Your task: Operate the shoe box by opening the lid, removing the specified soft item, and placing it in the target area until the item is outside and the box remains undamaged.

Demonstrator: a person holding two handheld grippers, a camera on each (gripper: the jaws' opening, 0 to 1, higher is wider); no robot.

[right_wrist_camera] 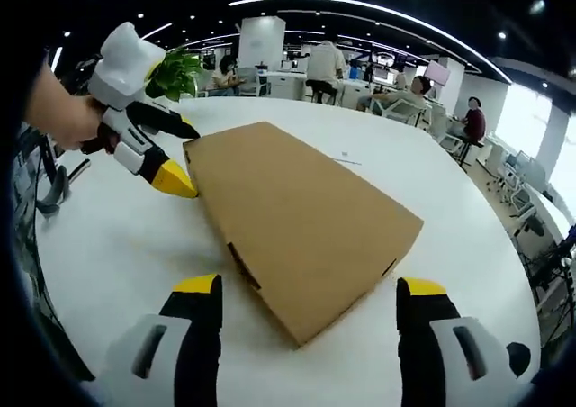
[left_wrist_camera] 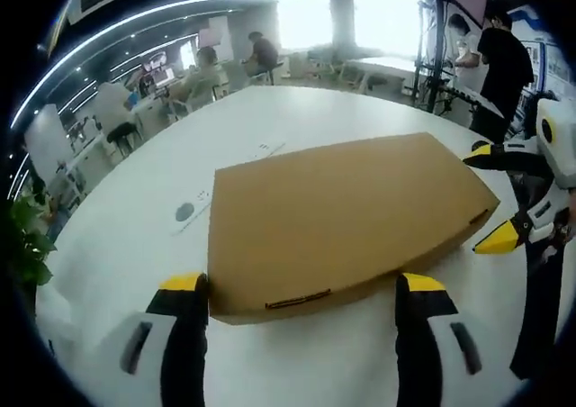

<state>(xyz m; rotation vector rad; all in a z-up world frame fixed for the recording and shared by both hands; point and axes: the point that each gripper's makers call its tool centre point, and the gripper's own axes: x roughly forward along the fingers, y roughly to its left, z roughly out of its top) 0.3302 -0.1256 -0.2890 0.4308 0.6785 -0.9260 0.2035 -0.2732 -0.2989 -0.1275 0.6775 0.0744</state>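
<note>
While the box [left_wrist_camera: 346,222] lies shut and flat on the white table [left_wrist_camera: 135,245], the task stands at its first step: lifting the lid. Left gripper [left_wrist_camera: 303,290] has its jaws spread wide at one short end; right gripper [right_wrist_camera: 309,294], wide too, flanks the opposite corner. Next, I judge, a jaw tip must catch the lid's front edge and raise it gently, without creasing the cardboard.

Closed shoe box [left_wrist_camera: 346,222] is sitting mid-table [left_wrist_camera: 135,245], bare tabletop lying open on every side. Left gripper [left_wrist_camera: 301,294] is straddling one end, right gripper [right_wrist_camera: 301,294] spread at the other; only both are crowding the box corners.
</note>
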